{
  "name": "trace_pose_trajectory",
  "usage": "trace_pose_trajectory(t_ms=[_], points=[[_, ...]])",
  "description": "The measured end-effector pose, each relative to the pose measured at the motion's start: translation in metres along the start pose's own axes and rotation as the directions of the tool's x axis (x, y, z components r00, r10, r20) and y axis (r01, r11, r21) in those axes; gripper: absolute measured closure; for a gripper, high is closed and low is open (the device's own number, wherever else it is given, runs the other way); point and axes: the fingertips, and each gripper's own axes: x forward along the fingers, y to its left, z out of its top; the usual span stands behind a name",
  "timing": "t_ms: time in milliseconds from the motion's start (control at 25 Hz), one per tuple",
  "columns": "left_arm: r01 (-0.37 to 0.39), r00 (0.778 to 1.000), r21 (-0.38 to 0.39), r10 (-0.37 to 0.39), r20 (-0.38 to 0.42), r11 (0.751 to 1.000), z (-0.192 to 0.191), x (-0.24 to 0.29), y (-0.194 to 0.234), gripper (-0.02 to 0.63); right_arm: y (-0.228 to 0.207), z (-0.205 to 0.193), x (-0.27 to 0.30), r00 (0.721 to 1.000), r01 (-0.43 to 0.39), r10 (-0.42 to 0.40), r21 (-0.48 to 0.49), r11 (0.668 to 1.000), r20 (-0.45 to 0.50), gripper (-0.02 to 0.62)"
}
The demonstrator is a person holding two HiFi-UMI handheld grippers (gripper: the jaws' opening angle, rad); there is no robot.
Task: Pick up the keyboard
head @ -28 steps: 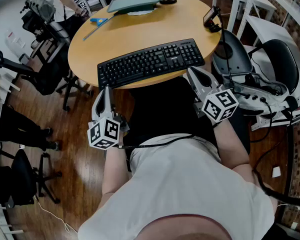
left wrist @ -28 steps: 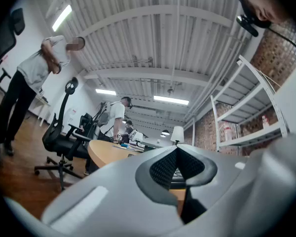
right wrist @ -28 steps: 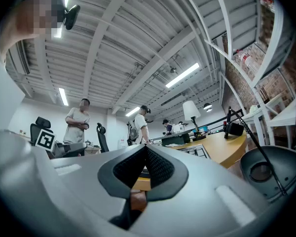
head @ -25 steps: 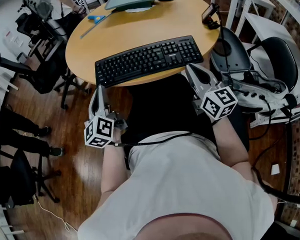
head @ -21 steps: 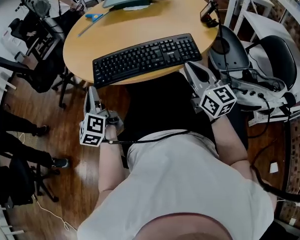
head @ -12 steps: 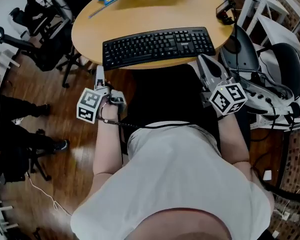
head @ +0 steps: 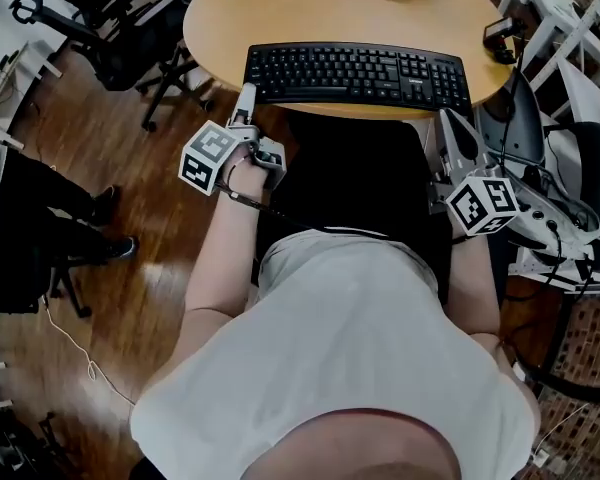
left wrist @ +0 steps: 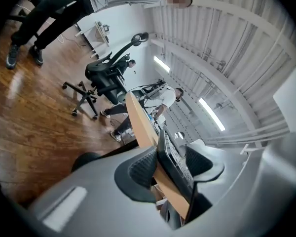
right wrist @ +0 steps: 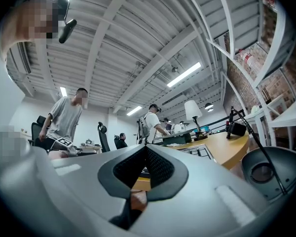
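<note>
A black keyboard (head: 360, 72) lies along the near edge of the round wooden table (head: 320, 8). My left gripper (head: 246, 94) is rolled onto its side and points level at the keyboard's left end. In the left gripper view its jaws (left wrist: 171, 168) are opening, and the keyboard's end (left wrist: 166, 149) and the table edge (left wrist: 138, 122) show between the pads, which do not press on them. My right gripper (head: 448, 120) hangs just below the table edge under the keyboard's right end. It is shut (right wrist: 145, 156) on nothing, with the keyboard (right wrist: 198, 151) beyond it.
Black office chairs (head: 130, 13) stand on the wood floor left of the table, another chair (head: 580, 158) and cables to the right. A small camera (head: 500, 30) sits at the table's right edge. Several people (right wrist: 66, 117) stand at desks behind.
My left gripper has rolled onto its side, moved up to the keyboard's left end and opened its jaws. The right gripper has stayed shut in place.
</note>
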Motion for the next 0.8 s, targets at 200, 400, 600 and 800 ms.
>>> trace_pose_trajectory(t_ms=[200, 400, 600, 800], points=[[-0.028, 0.997, -0.063, 0.023, -0.069, 0.998, -0.019, 0.008, 0.008, 0.480, -0.002, 0.000, -0.004, 1.000, 0.009, -0.009, 0.005, 1.000, -0.005, 0.594], [-0.040, 0.996, -0.119, 0.031, -0.079, 0.992, -0.017, 0.010, 0.011, 0.483, -0.002, 0.000, -0.003, 1.000, 0.014, -0.014, 0.009, 1.000, 0.002, 0.594], [-0.037, 0.997, -0.154, 0.026, -0.077, 0.987, -0.019, 0.003, 0.015, 0.492, -0.011, -0.006, -0.003, 0.999, 0.032, -0.032, -0.008, 0.999, -0.021, 0.594], [-0.032, 0.996, -0.161, 0.018, -0.088, 0.987, -0.022, 0.005, 0.011, 0.494, -0.025, -0.007, -0.001, 0.994, 0.074, -0.085, -0.164, 0.984, -0.064, 0.592]])
